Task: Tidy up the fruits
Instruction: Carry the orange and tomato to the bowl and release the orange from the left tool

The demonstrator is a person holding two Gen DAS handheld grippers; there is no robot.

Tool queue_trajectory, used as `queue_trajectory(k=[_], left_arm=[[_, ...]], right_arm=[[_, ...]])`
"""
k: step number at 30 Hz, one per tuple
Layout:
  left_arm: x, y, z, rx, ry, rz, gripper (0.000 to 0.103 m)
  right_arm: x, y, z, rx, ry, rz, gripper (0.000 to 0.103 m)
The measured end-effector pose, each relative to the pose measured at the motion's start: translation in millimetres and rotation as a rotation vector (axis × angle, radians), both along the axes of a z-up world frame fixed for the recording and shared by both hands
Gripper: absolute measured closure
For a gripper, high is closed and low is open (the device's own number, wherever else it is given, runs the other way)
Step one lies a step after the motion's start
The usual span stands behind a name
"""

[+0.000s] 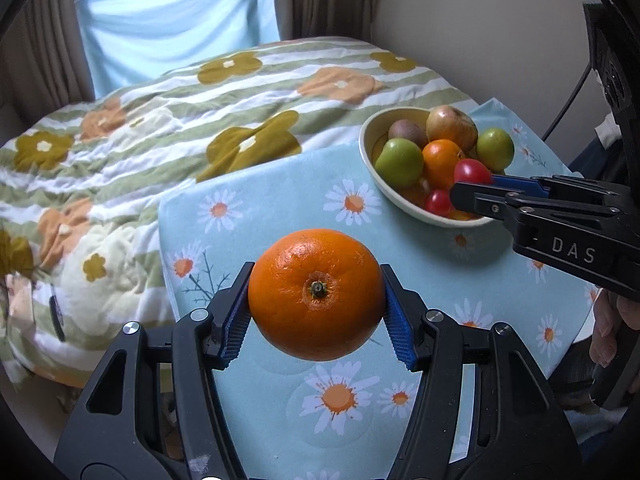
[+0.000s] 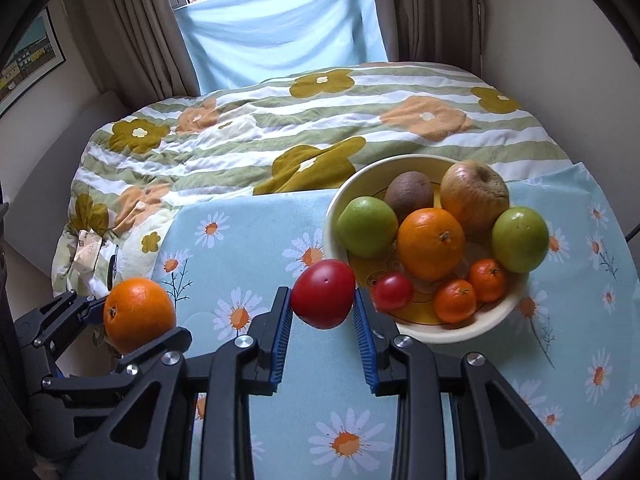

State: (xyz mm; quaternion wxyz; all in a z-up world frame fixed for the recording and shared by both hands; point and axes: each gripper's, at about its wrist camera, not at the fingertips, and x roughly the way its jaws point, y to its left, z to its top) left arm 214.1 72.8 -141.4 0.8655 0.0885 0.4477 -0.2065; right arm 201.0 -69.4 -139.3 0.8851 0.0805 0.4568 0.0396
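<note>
Both grippers were closed on fruit: the left gripper (image 1: 317, 306) squeezed a firm orange (image 1: 316, 294), the right gripper (image 2: 322, 306) a softer, bruisable tomato (image 2: 323, 294).

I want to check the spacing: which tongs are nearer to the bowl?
Right. The right tongs hold a tomato at the bowl; the left tongs hold an orange farther away.

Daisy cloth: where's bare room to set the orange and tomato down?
Free: the daisy cloth left of the bowl, from the quilt edge toward the grippers. A narrower strip right of the bowl. Crowded: the bowl, full of fruit. Left gripper holds the orange, right gripper the tomato.
</note>
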Motion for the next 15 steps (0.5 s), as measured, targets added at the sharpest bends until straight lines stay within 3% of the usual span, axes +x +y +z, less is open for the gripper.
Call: queue_trajectory(k=[7, 15], left_arm=[[9, -38, 16, -0.023, -0.009, 0.013, 0.039], [26, -88, 7, -0.043, 0.024, 0.032, 0.039]], right_arm=[[-7, -43, 14, -0.019, -0.006, -0.008, 0.074], [-9, -90, 17, -0.036, -0.001, 0.016, 0.074]])
